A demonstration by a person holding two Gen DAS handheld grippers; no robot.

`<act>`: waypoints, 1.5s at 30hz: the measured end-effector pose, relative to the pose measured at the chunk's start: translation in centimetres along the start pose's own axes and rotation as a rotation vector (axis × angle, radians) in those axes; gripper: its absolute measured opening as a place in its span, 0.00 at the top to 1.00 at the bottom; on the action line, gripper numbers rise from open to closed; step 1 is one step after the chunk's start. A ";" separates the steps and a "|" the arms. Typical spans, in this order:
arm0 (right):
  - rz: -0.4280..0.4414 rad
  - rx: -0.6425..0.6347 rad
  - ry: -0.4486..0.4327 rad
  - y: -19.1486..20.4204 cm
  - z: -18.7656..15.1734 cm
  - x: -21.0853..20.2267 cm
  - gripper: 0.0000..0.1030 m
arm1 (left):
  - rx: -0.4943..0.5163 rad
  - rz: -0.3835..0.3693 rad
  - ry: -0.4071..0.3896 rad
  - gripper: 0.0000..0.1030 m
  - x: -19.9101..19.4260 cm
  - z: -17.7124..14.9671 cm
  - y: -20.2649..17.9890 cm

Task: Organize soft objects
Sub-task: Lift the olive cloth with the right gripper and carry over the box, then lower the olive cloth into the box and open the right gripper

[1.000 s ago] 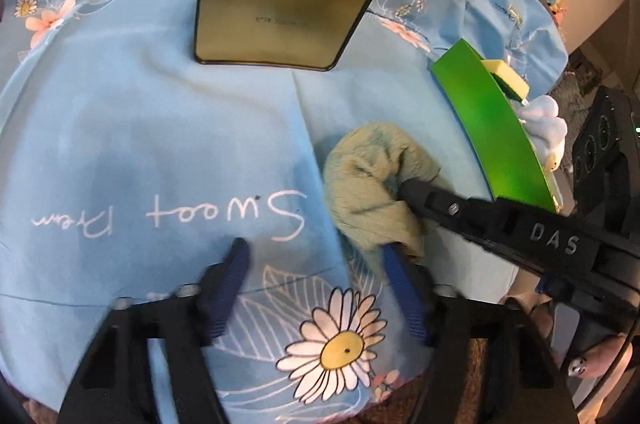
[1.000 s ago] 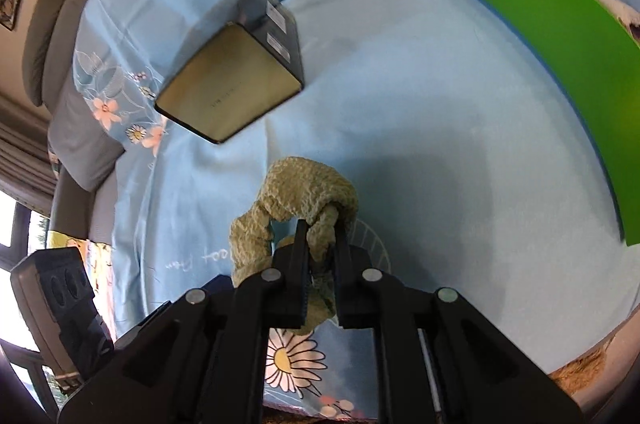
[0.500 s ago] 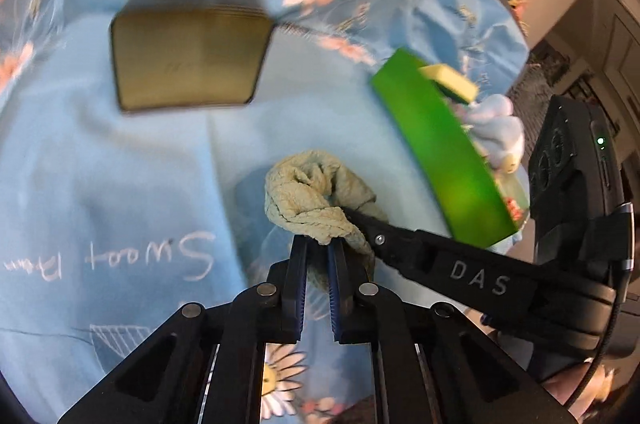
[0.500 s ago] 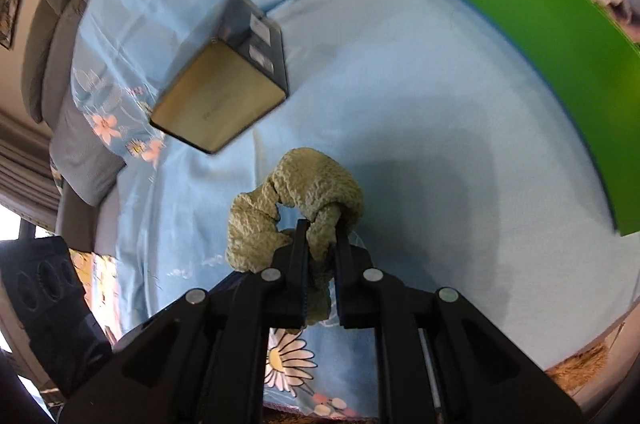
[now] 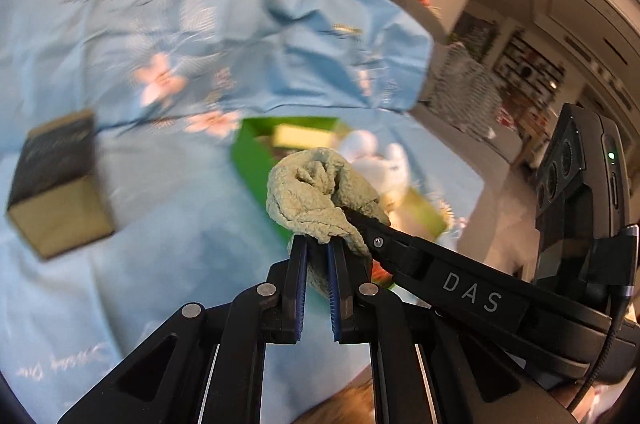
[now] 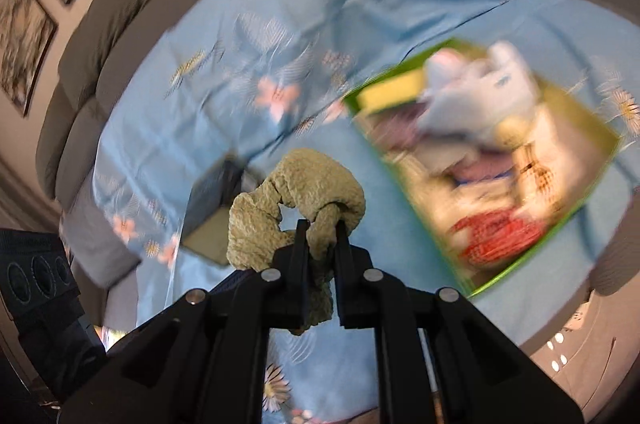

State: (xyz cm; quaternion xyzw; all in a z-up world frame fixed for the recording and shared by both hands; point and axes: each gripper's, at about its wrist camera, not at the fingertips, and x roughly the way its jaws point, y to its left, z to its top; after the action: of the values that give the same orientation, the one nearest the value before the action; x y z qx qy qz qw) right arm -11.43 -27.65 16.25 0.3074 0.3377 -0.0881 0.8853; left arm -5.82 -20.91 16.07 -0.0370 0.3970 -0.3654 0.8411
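From the left wrist, a green bin (image 5: 256, 160) sits on the blue sheet (image 5: 168, 216), just beyond the cloth (image 5: 320, 196). Inside it I can make out a pale yellow sponge (image 5: 302, 136) at the far end and a white plush toy (image 5: 384, 160) beside it; the rest is blurred. The cloth is sage green, nubbly like terry, bunched into a lumpy loop and held clear above the sheet. The left gripper (image 5: 318, 244) is clenched on its lower fold, blue pads pressing the fabric. The right gripper (image 5: 360, 220) reaches in from the right, its black finger marked DAS buried in the same cloth. At the left a boxy tin (image 5: 56, 192), dark on the sides with a dull gold face, rests on the sheet.

From the right wrist, the bin (image 6: 600, 164) lies open to the right, a rectangle with thin bright green walls. It holds the sponge (image 6: 388, 92) at its far corner, the pale plush (image 6: 480, 96) heaped next to it, and something knitted in red (image 6: 500, 232) at the near end, all smeared by motion. The cloth (image 6: 296, 200) hangs as a twisted ring in front of the lens, off the sheet (image 6: 280, 36). The right gripper (image 6: 320, 236) pinches one strand of that ring, with a tail drooping below between the fingers. The tin (image 6: 212, 208) shows behind the cloth on the left.
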 end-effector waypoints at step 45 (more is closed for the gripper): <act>-0.330 0.088 -0.252 -7.1 3.0 -6.2 0.03 | 0.129 0.093 0.059 0.21 3.5 2.2 -5.7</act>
State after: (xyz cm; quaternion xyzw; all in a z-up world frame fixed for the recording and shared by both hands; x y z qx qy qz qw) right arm -17.10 -35.40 18.60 0.2729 0.2657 -0.2842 0.8798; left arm -6.18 -27.84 17.40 0.0466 0.3984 -0.3516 0.8458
